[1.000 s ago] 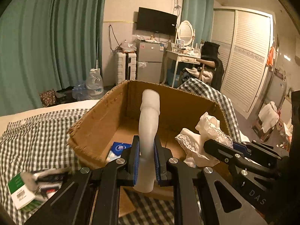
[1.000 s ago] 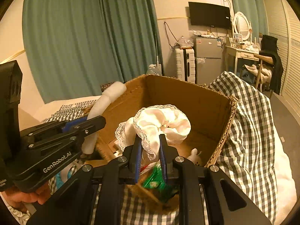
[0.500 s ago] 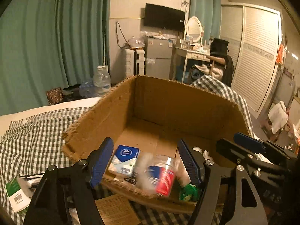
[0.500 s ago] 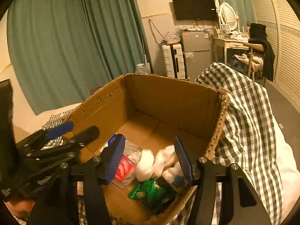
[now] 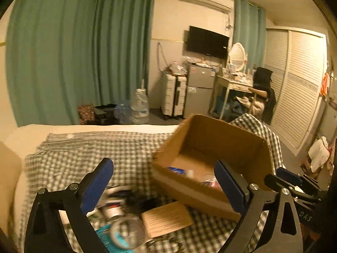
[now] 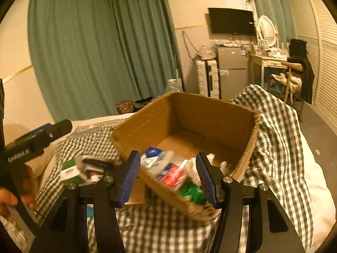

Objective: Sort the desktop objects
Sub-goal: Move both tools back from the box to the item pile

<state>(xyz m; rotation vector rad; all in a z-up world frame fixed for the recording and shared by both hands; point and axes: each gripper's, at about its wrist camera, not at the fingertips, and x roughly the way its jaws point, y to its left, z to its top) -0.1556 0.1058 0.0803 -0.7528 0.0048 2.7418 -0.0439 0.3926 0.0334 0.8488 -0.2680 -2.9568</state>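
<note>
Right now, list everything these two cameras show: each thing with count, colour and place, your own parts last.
cardboard box: one, brown, open, on the checked cloth.
packets in box: several, blue, red, green, white, near corner; blurred.
loose clutter: several, mixed colours, on cloth left of box; blurred.
checked cloth: one, grey and white, covers the bed.
curtains: green, back wall.
television: one, black, wall.
left gripper: black, blue pads, jaws opening, nothing between.
right gripper: black, blue pads, open, empty.

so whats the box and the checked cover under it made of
Box: looks like plain brown corrugated cardboard, matte, with frayed, fuzzy cut rims. Checked cover: seems a soft woven fabric, likely cotton; it drapes and folds over the bed edge.
</note>
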